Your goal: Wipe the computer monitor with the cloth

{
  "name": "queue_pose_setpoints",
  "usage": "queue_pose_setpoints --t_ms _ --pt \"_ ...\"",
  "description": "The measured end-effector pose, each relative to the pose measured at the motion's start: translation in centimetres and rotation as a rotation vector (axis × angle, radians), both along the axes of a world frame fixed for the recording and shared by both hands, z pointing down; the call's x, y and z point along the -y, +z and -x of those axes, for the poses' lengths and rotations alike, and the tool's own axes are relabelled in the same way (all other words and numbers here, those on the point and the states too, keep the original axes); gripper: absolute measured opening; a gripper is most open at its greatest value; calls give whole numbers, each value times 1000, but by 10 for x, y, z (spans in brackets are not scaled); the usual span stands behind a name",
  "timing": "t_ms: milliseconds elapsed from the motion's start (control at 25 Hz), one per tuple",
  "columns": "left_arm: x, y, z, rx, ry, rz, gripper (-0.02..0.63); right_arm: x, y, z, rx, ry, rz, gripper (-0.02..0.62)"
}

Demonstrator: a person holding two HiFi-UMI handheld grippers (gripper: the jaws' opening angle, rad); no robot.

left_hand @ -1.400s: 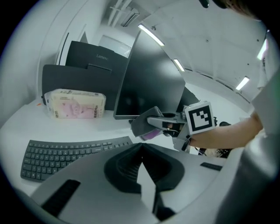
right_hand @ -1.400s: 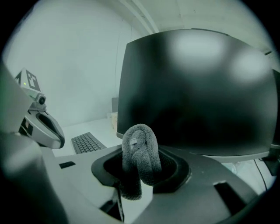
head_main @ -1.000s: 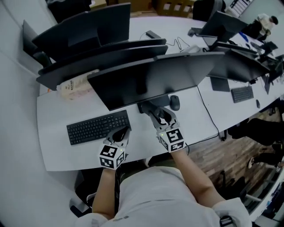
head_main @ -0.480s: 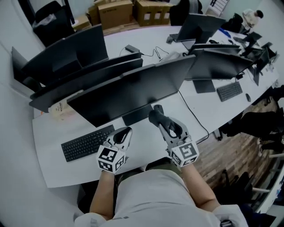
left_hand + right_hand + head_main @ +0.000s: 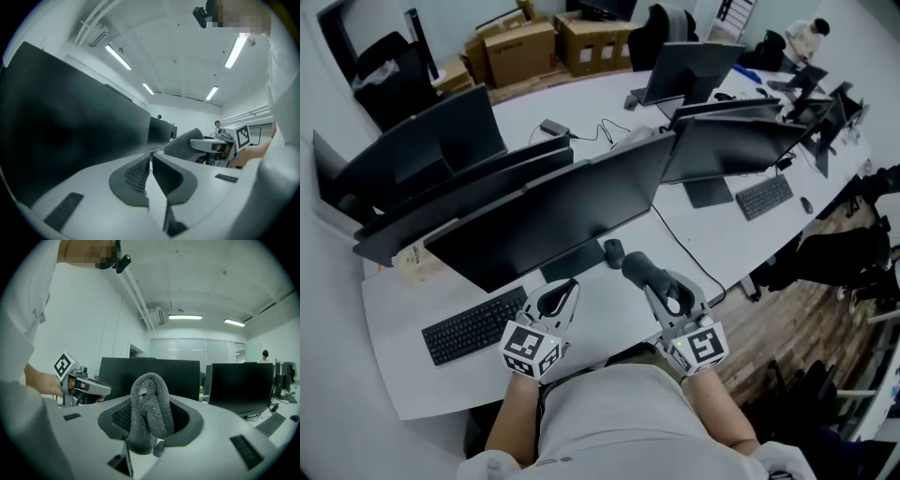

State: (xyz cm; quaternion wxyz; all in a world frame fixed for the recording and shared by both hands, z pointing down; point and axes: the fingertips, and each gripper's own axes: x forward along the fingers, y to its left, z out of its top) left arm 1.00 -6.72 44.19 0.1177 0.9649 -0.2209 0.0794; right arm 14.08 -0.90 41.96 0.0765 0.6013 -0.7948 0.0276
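Note:
The dark computer monitor [image 5: 553,214] stands in front of me on the white desk [image 5: 403,375], its screen off. My right gripper [image 5: 643,268] is shut on a grey fluffy cloth [image 5: 637,265], held below the monitor's lower right edge. In the right gripper view the cloth [image 5: 149,409] hangs folded over the jaws with the monitor [image 5: 183,375] behind it. My left gripper [image 5: 560,290] hovers over the desk beside the keyboard [image 5: 473,325], shut with nothing in it. In the left gripper view its fingers [image 5: 136,174] meet, and the monitor [image 5: 70,122] fills the left side.
A black mouse [image 5: 614,251] lies by the monitor's stand [image 5: 572,261]. More monitors [image 5: 727,141] stand on the desk to the right and behind, with a second keyboard [image 5: 765,197]. Cardboard boxes [image 5: 520,49] sit on the floor at the back. The desk's front edge is at my waist.
Both grippers have drawn back from the monitor's stand and risen off the desk. The cloth came up with the right gripper. My head view has tilted up to show more of the room.

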Motion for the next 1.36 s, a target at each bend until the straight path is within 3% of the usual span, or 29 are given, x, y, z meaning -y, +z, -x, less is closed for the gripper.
queue_pose_setpoints --t_ms 1360 --pt "-23 3 -26 11 102 -29 3 -31 14 -12 21 108 11 137"
